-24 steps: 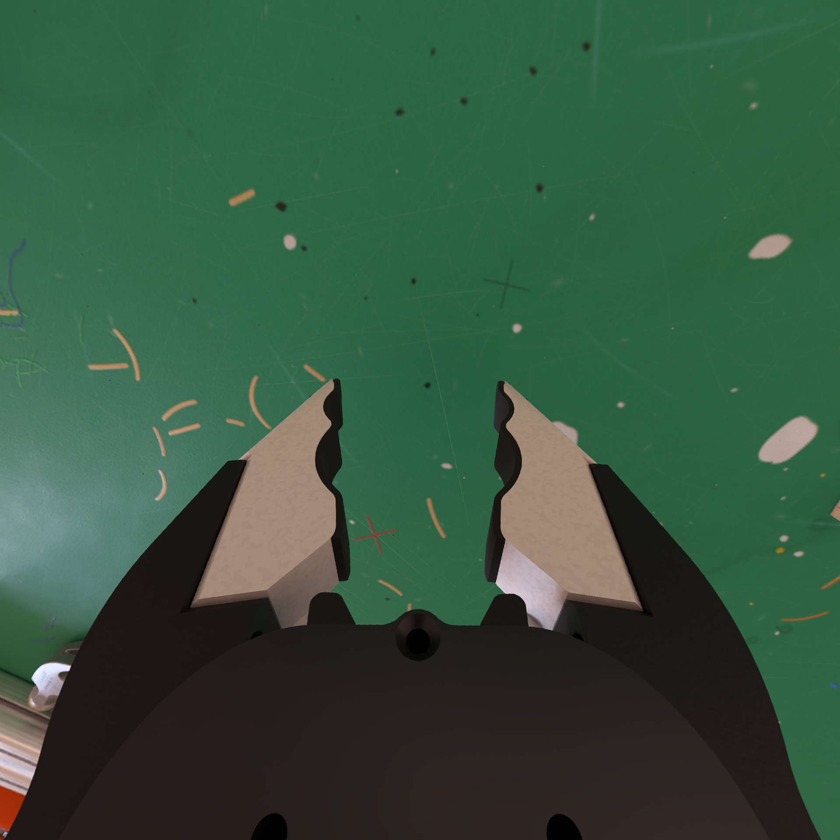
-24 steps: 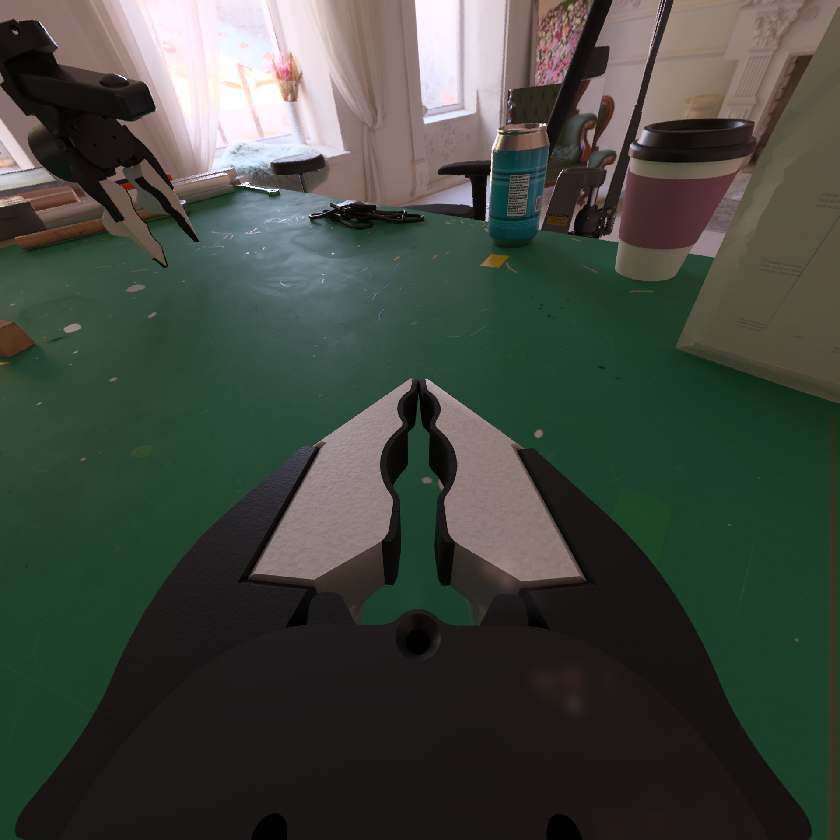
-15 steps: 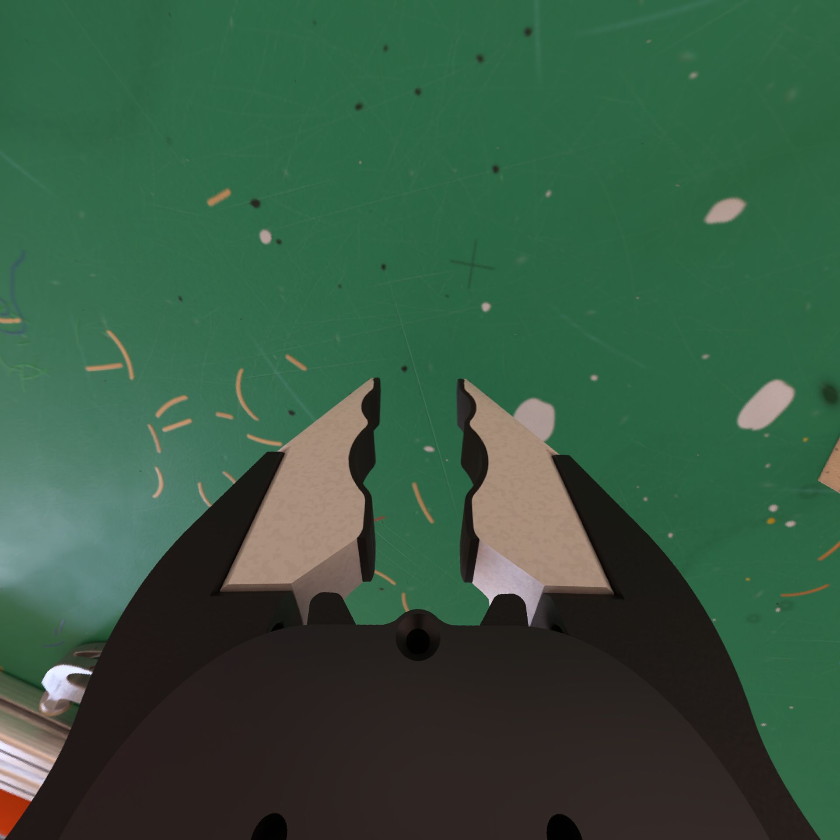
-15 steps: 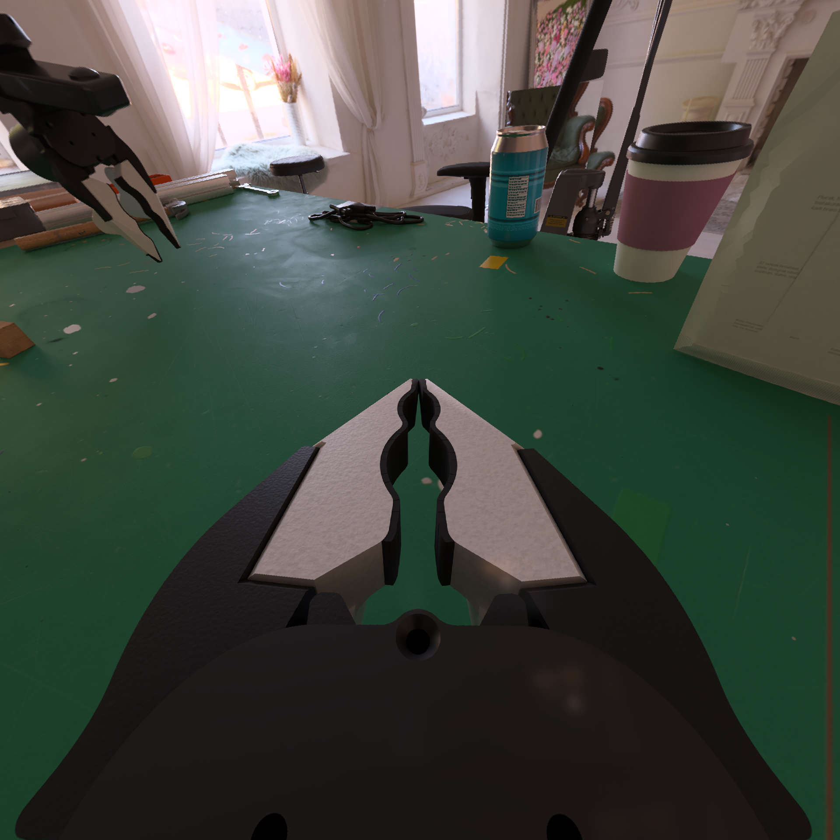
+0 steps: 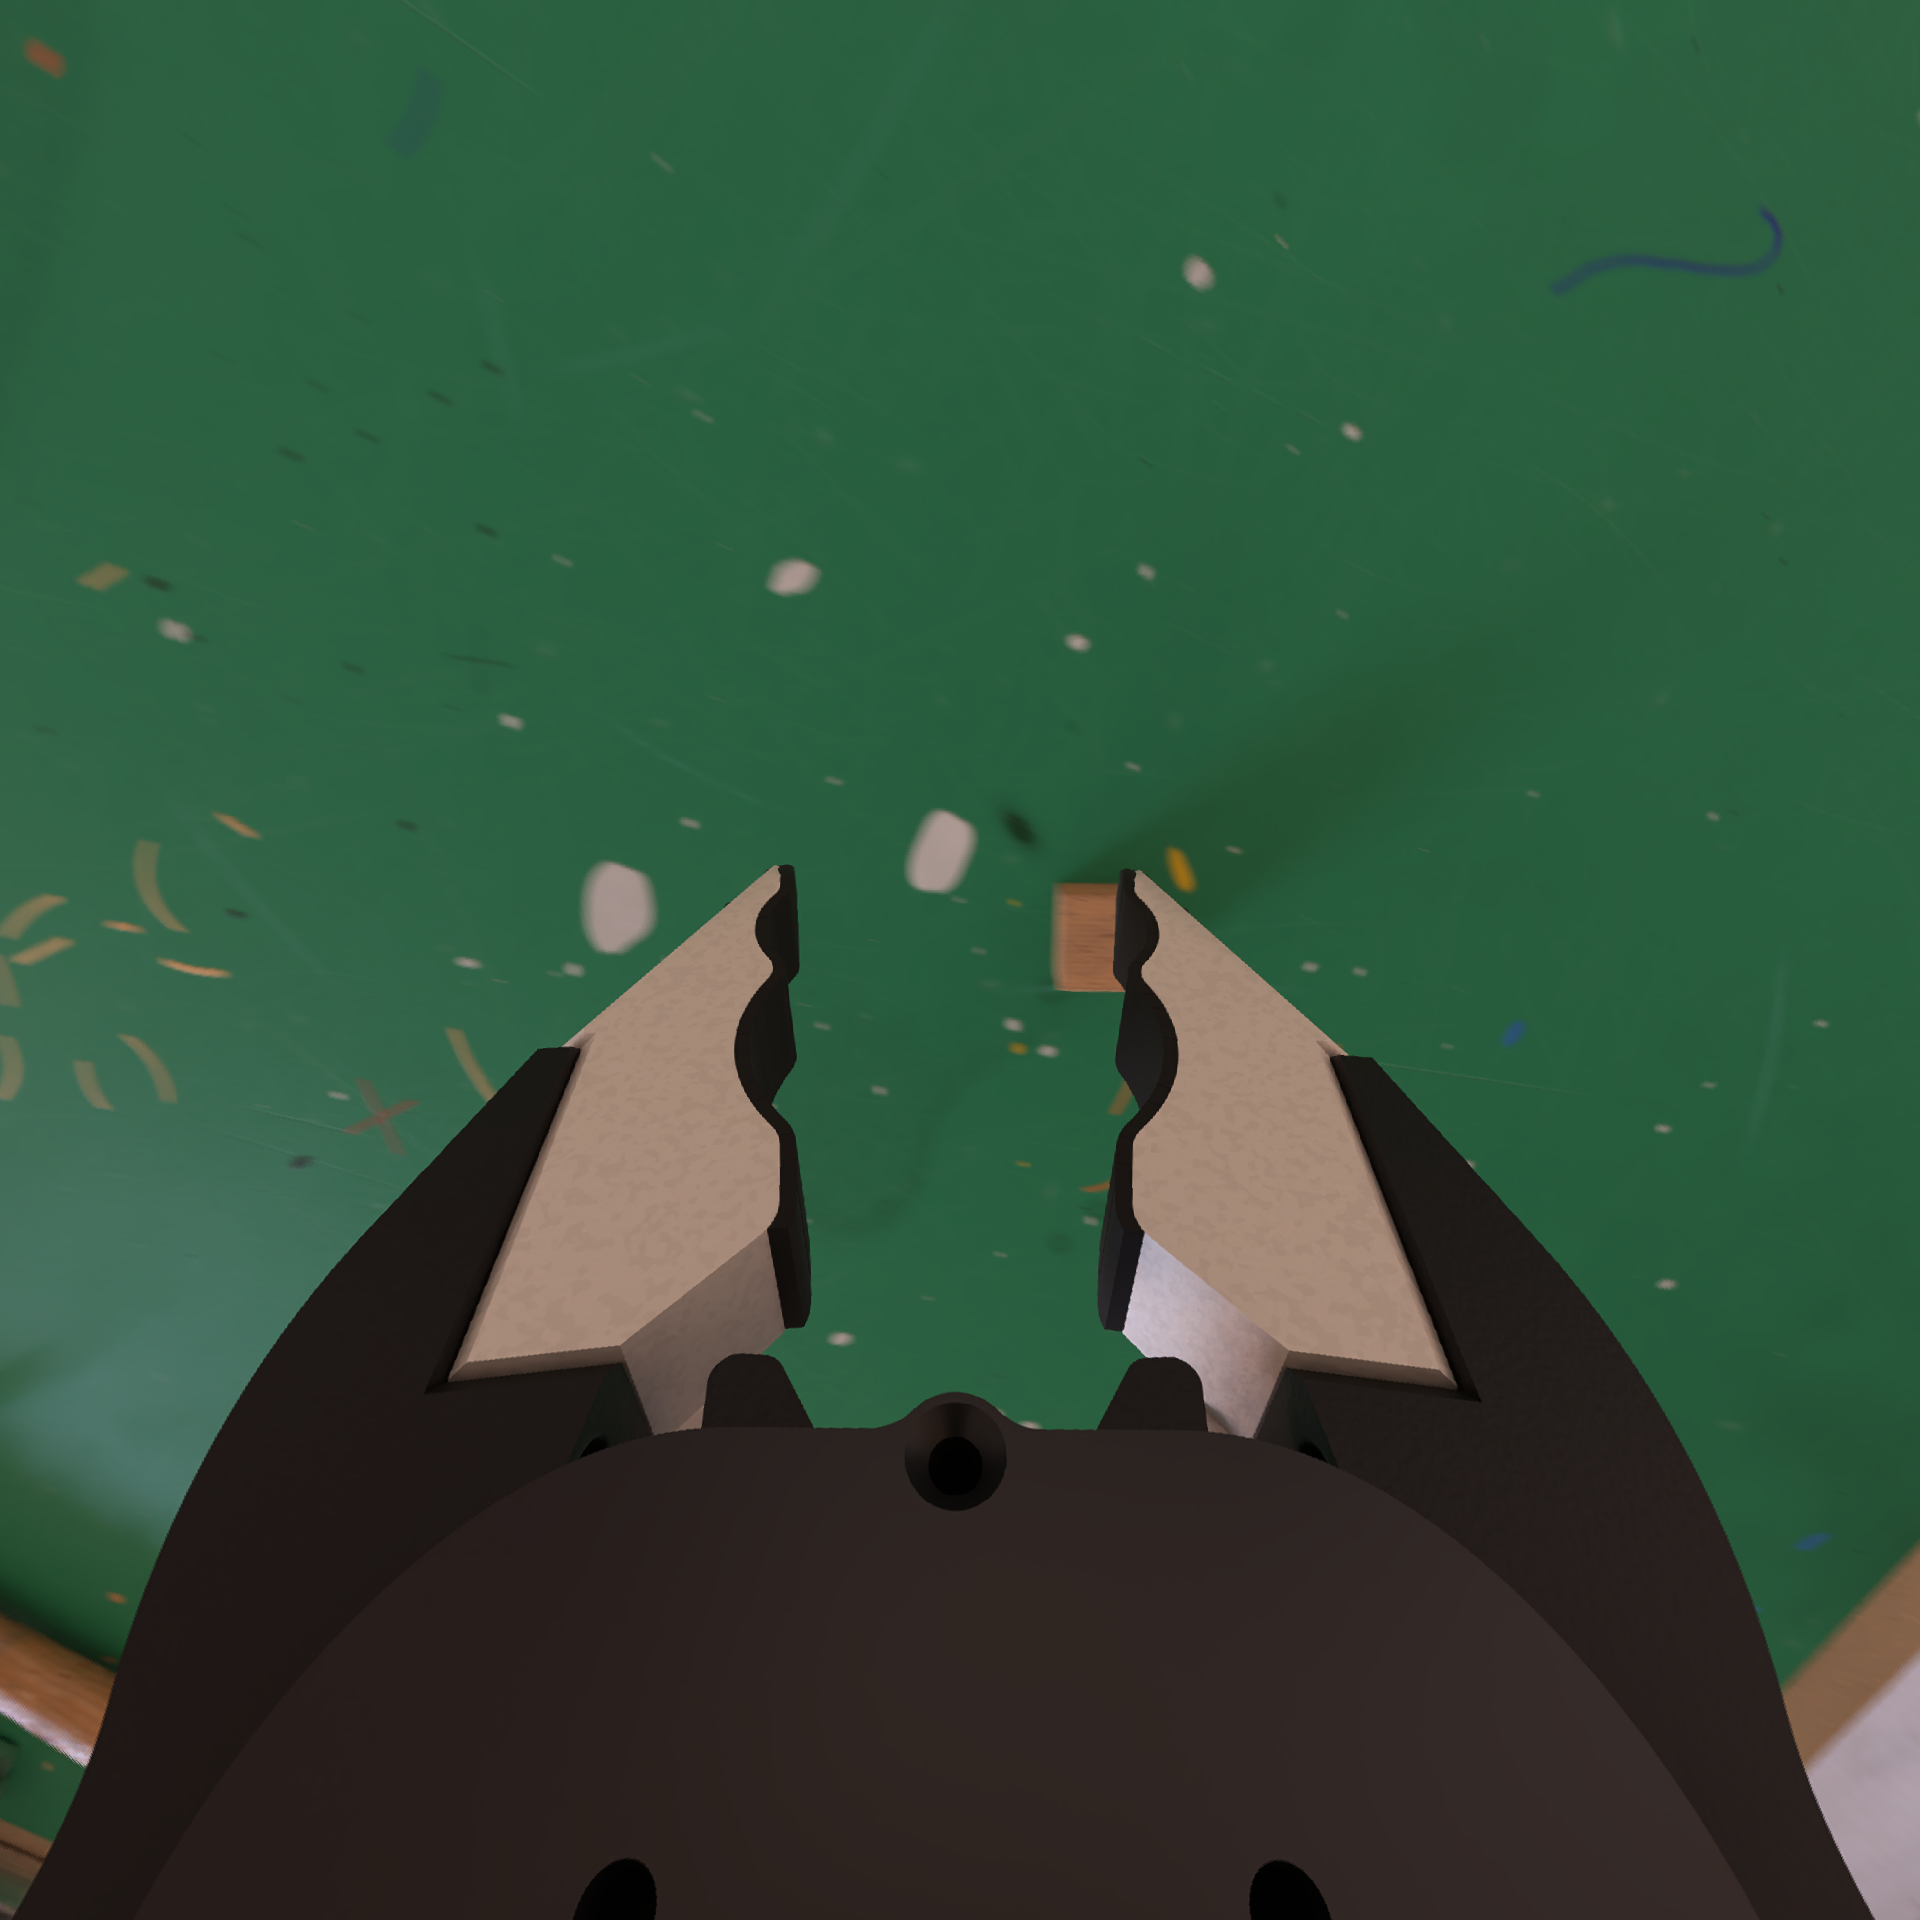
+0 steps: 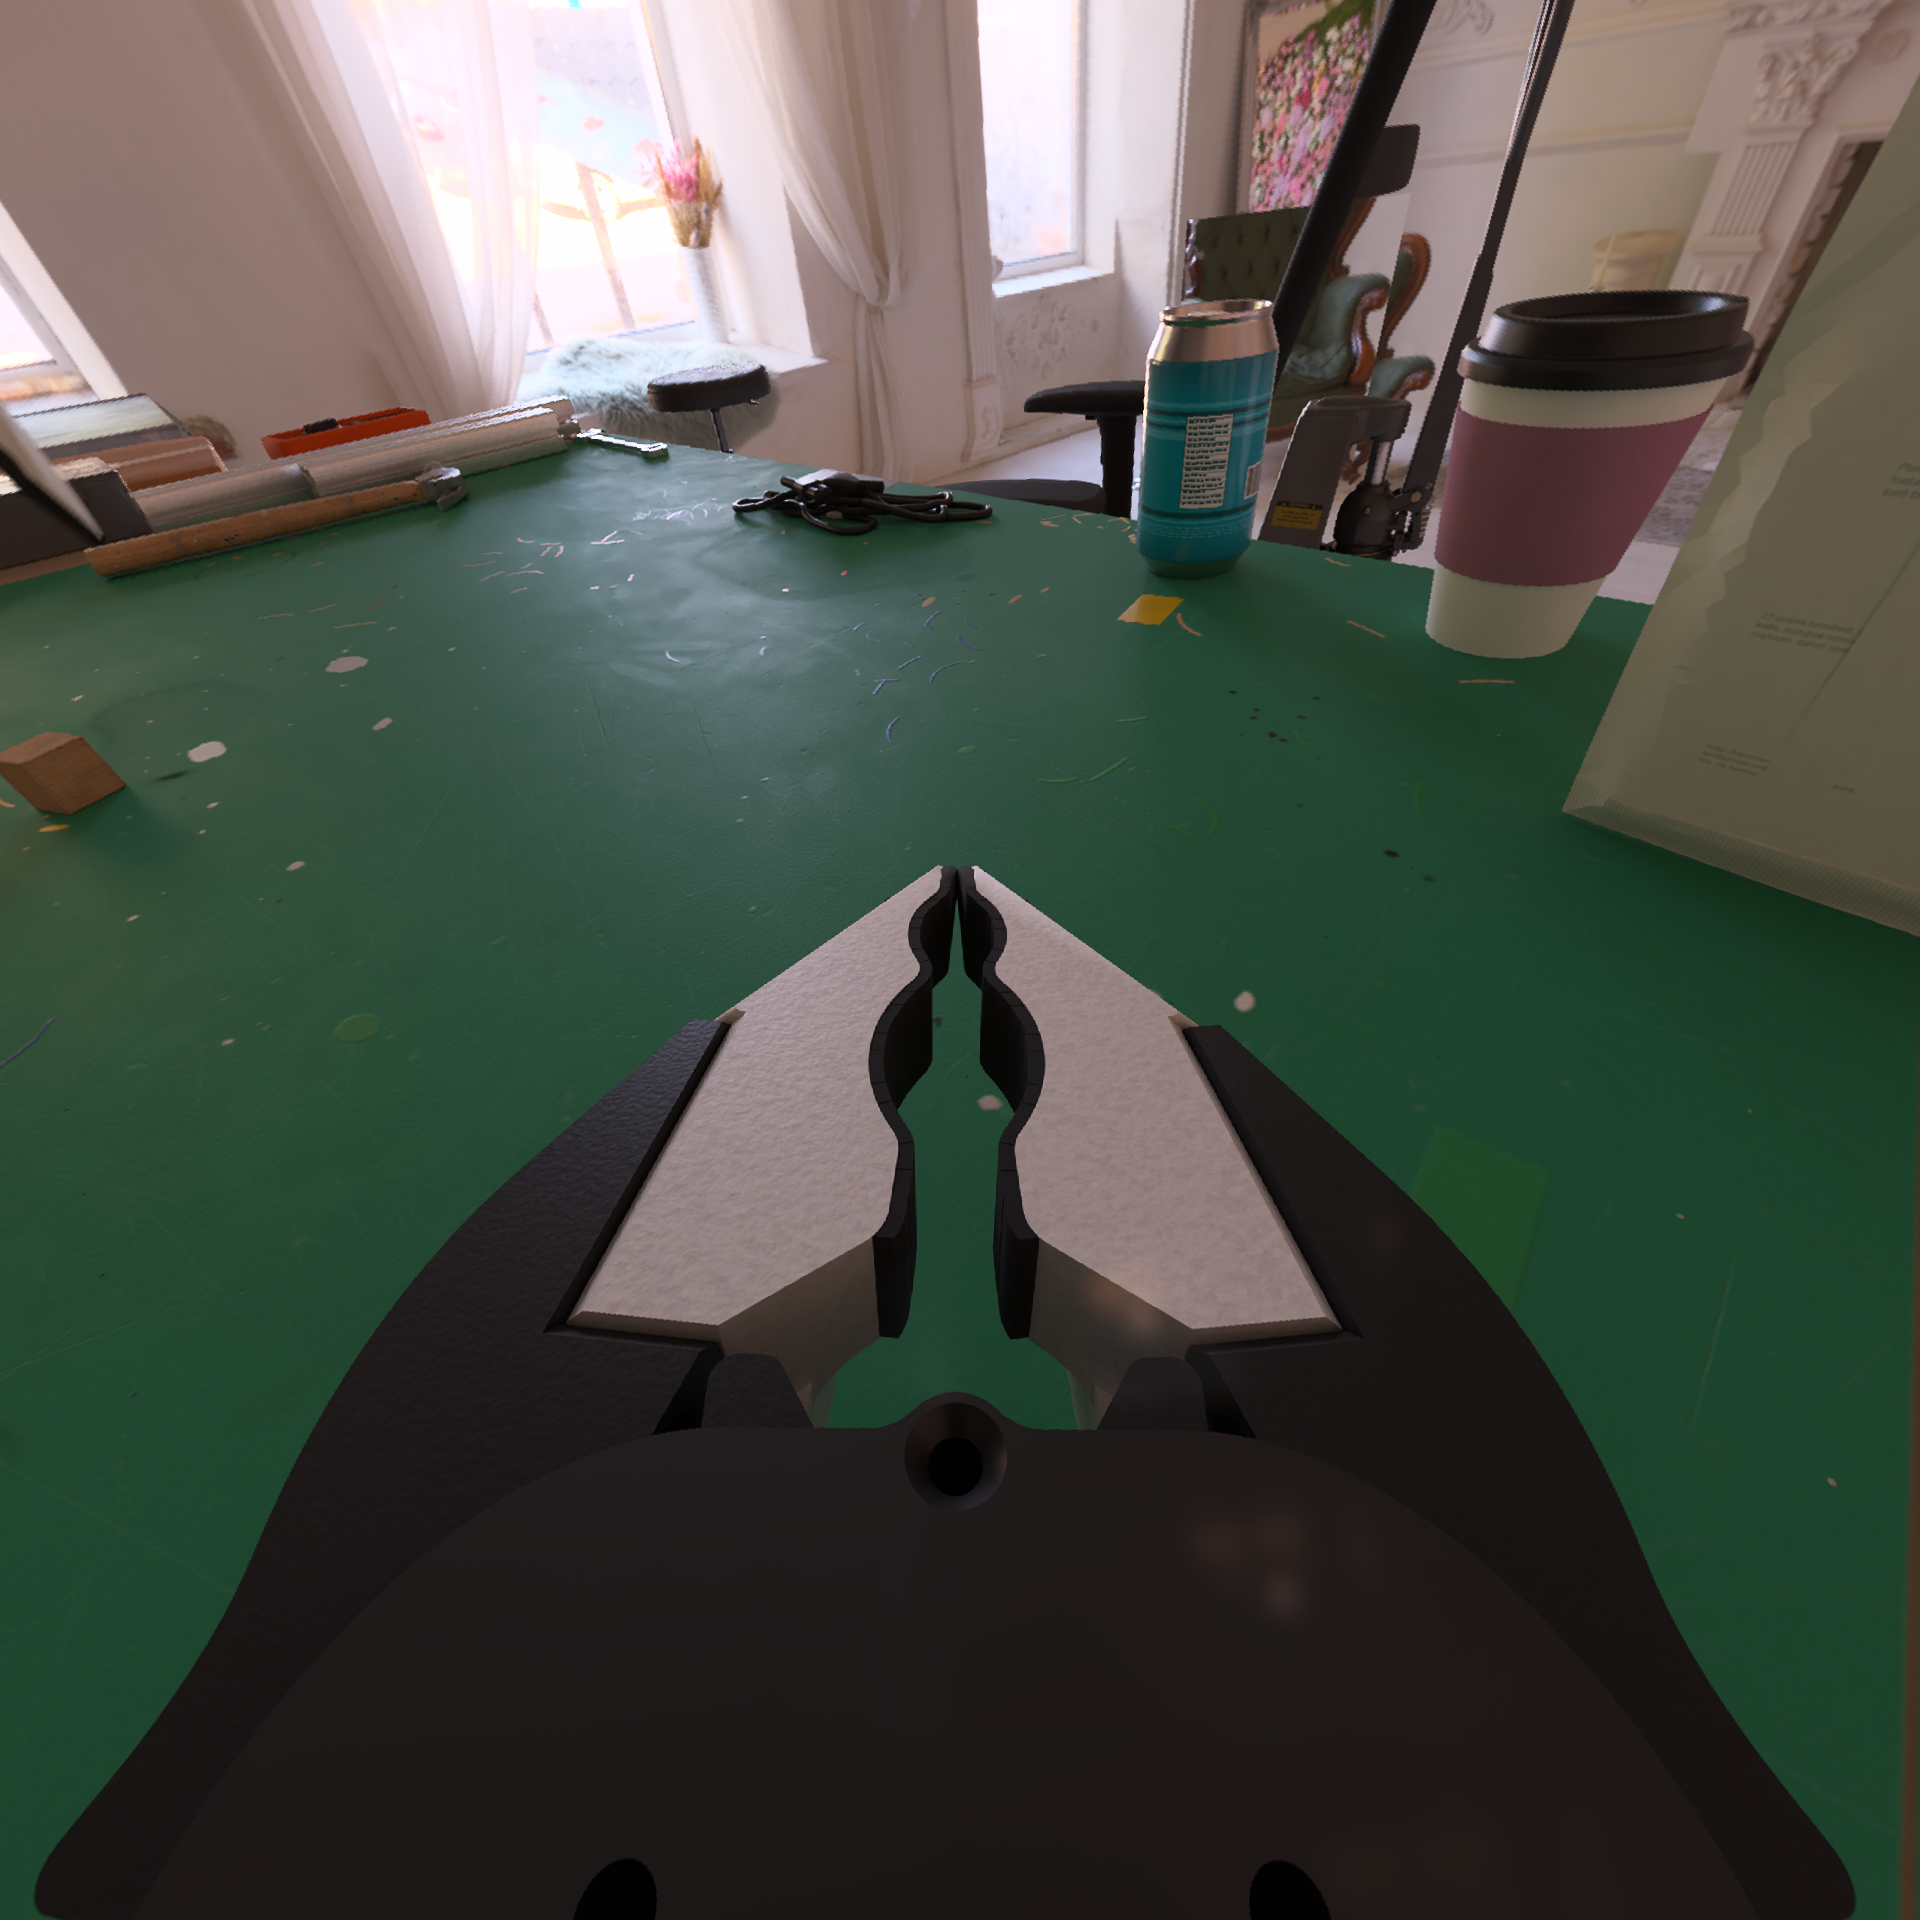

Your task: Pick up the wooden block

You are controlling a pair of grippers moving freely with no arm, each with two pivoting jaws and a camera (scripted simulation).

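Green table flecked with paint. Teal can stood upright at far edge, lidded paper cup near it. Black cord lay tangled; hammer lay far left.

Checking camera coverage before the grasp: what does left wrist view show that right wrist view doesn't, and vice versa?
Only left wrist view: the left claw, open, looking down at the mat, the wooden block partly hidden behind its right fingertip; a blue squiggle mark on the mat.

Only right wrist view: the right claw, shut and empty; teal can, lidded coffee cup, black cable bundle, hammer, a leaning pale board, windows and chairs beyond.

Both: the green mat with pale flecks, and the wooden block, far left in right wrist view.
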